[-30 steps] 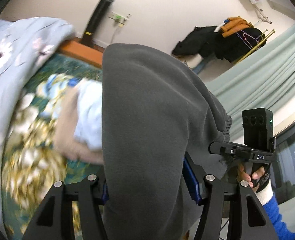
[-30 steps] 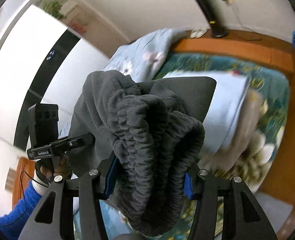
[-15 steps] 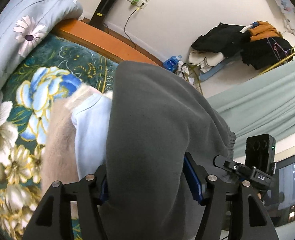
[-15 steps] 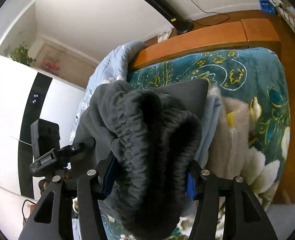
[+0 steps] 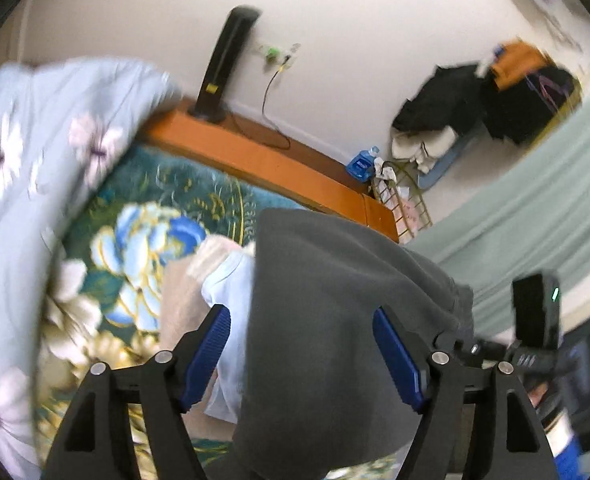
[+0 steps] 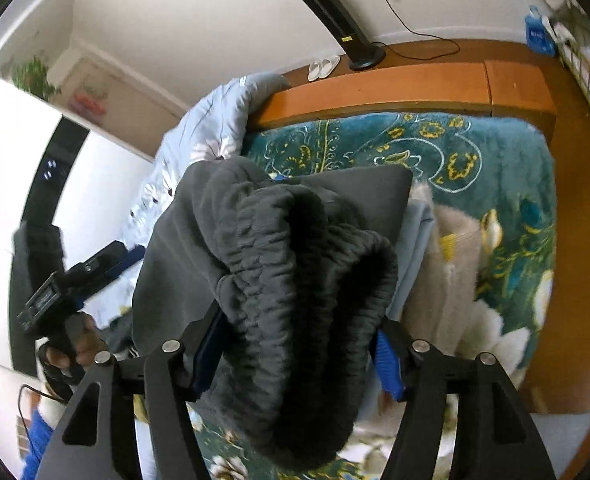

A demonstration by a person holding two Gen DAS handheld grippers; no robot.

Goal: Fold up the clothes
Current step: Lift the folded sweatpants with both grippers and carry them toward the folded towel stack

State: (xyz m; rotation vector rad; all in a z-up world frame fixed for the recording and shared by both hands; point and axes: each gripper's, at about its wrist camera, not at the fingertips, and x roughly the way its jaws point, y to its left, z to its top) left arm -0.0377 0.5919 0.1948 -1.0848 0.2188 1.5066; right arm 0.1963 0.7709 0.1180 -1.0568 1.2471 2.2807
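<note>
Your left gripper (image 5: pixel 301 354) and right gripper (image 6: pixel 295 350) are both opening around the folded grey sweatpants (image 6: pixel 295 280), which lie over the folded stack (image 6: pixel 451 280) on the bed (image 6: pixel 495 152).

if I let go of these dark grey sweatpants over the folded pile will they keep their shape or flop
Likely flop: the dark grey sweatpants drape limply and bunch at the gathered waistband. The thick fleece probably grips rather than slides, so it should settle on the light blue garment. Both hand-held grippers' jaws are opening around it.
</note>
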